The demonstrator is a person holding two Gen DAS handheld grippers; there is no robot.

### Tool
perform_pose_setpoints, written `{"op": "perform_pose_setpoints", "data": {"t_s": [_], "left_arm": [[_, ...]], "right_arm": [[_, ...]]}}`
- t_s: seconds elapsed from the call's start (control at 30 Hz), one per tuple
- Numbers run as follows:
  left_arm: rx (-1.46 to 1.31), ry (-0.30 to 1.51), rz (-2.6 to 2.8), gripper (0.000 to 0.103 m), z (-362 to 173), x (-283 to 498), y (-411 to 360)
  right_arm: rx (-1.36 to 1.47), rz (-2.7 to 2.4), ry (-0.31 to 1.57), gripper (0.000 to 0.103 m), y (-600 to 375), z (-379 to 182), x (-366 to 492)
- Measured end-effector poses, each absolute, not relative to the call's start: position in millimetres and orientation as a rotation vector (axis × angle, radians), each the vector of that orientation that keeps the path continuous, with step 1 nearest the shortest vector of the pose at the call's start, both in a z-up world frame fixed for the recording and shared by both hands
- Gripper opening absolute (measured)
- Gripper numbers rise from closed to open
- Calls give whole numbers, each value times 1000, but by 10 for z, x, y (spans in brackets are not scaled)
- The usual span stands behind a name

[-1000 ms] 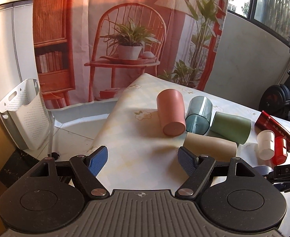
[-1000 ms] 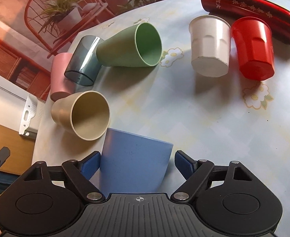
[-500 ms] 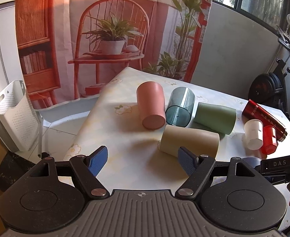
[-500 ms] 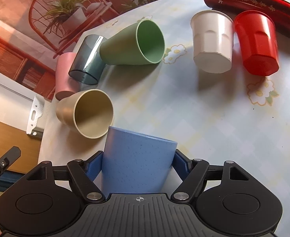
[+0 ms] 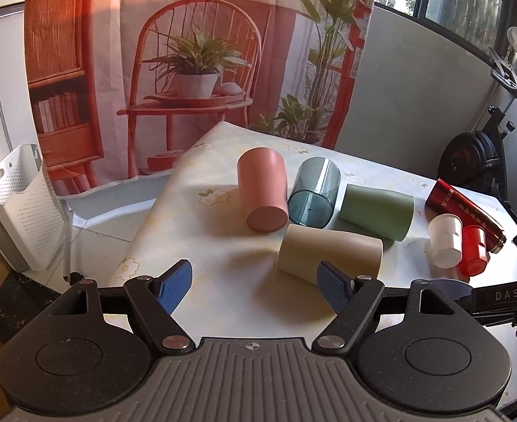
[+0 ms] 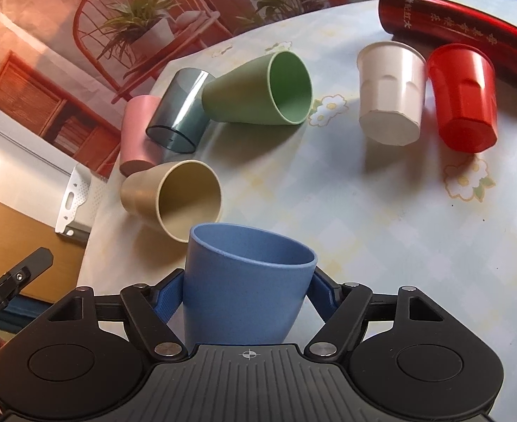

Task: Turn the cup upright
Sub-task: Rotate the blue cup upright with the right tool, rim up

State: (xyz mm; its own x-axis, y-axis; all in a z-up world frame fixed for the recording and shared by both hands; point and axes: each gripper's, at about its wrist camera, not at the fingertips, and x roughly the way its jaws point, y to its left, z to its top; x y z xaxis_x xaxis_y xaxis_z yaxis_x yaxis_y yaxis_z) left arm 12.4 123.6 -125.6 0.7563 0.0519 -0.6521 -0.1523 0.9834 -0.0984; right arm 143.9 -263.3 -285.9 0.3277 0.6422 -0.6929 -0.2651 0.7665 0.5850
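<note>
My right gripper is shut on a blue cup, its blue pads pressed on both sides. The cup's open mouth faces away and up, tilted, held just above the table. The blue cup's rim peeks out in the left wrist view. My left gripper is open and empty, held above the table's near edge, close to a beige cup that lies on its side.
On the flowered tablecloth lie a pink cup, a clear grey cup and a green cup on their sides. A white cup and a red cup stand upside down beside a red flask. A white basket stands left.
My right gripper closed on the blue cup, lifted it and tipped it so its mouth now shows. My left gripper stayed open while its view shifted a little over the table.
</note>
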Motion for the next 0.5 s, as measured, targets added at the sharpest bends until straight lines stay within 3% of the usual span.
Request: {"op": "perform_pose_setpoints", "data": {"t_s": [0.5], "left_arm": [[-164,703,86,80,-1262,149,1212]], "right_arm": [[50,598,784,66,-2476,-2363,1436]]}}
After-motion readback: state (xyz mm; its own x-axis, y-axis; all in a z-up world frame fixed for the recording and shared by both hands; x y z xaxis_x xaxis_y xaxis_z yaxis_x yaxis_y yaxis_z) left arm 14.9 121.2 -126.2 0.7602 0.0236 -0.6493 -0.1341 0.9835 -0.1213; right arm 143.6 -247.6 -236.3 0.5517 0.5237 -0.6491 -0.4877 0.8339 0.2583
